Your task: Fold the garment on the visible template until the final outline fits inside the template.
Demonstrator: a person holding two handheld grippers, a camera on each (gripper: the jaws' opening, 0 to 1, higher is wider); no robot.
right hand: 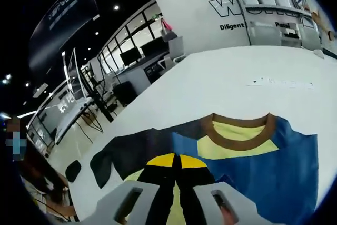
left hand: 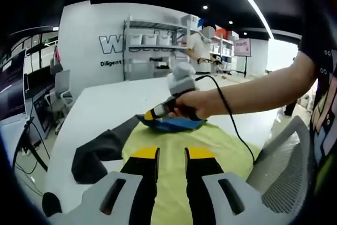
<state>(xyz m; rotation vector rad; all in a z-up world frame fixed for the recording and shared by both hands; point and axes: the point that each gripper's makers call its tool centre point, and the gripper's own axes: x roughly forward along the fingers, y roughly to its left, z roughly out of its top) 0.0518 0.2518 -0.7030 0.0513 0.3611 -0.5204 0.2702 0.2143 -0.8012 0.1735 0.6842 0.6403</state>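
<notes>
The garment (right hand: pixel 263 162), blue and yellow with a brown collar, lies low centre on the white table (right hand: pixel 237 72). The right gripper (right hand: pixel 176 164) is pinched together on its fabric; the left gripper (left hand: pixel 171 154) hovers parted. A slipping pinch could spoil the fold.
</notes>
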